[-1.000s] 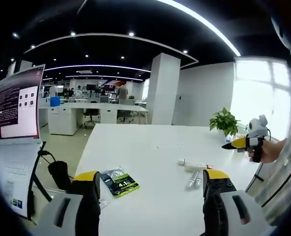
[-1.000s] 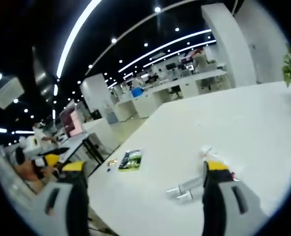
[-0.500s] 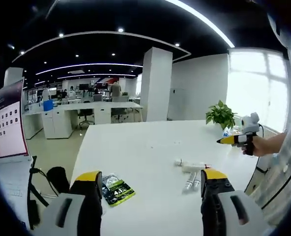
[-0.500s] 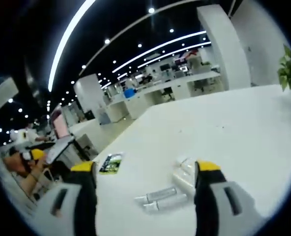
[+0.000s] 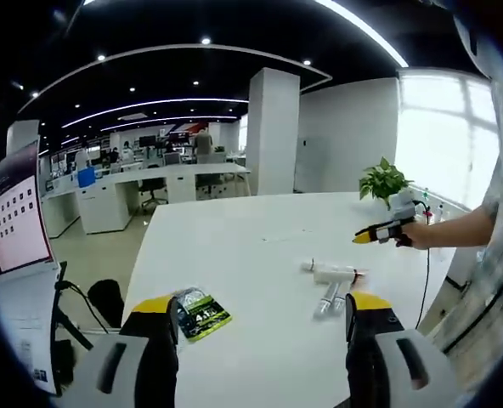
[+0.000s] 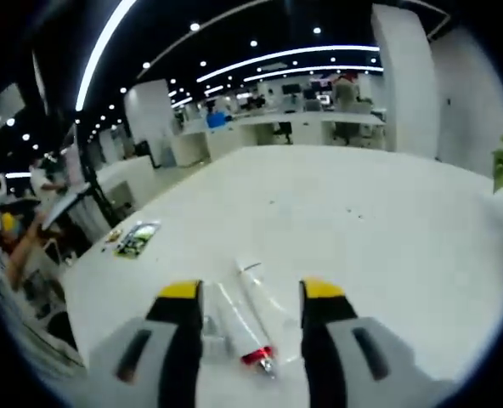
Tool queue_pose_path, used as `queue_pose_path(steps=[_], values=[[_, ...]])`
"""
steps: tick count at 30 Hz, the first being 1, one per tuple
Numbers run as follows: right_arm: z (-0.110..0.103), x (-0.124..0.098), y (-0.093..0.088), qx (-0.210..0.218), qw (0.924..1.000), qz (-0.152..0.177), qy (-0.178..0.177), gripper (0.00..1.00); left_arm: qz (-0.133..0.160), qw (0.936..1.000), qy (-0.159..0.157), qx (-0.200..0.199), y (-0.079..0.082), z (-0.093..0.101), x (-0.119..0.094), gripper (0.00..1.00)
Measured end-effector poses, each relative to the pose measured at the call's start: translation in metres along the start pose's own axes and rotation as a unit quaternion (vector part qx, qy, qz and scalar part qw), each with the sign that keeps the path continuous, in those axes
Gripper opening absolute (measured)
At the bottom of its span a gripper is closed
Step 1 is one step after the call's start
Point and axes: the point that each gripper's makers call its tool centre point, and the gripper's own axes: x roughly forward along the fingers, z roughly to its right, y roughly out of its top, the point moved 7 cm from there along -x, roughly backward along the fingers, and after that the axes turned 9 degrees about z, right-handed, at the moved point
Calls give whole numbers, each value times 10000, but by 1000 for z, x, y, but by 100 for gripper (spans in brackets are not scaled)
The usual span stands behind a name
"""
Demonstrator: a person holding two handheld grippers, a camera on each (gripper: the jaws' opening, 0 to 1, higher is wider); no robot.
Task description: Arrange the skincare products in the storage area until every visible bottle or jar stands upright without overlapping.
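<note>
Several skincare tubes lie flat in a loose cluster on the white table. A thick white tube lies crosswise, and two slim tubes lie side by side in front of it. My left gripper is open and hangs short of them, with nothing between its fingers. My right gripper comes in from the right in a person's hand, just beyond the cluster. In the right gripper view, my right gripper is open above the white tube, a slim tube and a red cap.
A green packet lies flat on the table's left part and is seen again as the green packet. A potted plant stands at the far right edge. An open laptop sits off the table's left. Office desks fill the background.
My right gripper has swung over the tubes, which now lie between its jaws, and the jaws stand closer together. The left gripper view has shifted a little; the tubes have not moved.
</note>
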Motion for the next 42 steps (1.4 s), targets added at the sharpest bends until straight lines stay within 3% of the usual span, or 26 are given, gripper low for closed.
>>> queue_pose_path(steps=[4,10,14,19,22,32,42], values=[[18,22,-9,-218,9989,-403,97,39,-44,9999,97,7,-1,0,-3,83],[31,48,-29,-84,9923,-1169,406,39,-91,9997,206,32,-3,-1,-8,83],[36,59,-33,50,9896,-1339,517,38,-78,9995,290,-31,-7,-3,-10,83],[35,66,-42,-233,9806,-1774,800,37,-80,9993,367,-62,-12,-3,-10,83],[33,71,-44,-425,9761,-1925,911,36,-62,9991,422,57,-13,-2,-10,82],[18,83,-51,-931,9613,-2252,1287,33,-71,9982,594,-73,-22,-4,-18,82],[17,91,-56,-1515,9430,-2614,1395,32,-87,9969,771,-124,-28,-6,-26,82]])
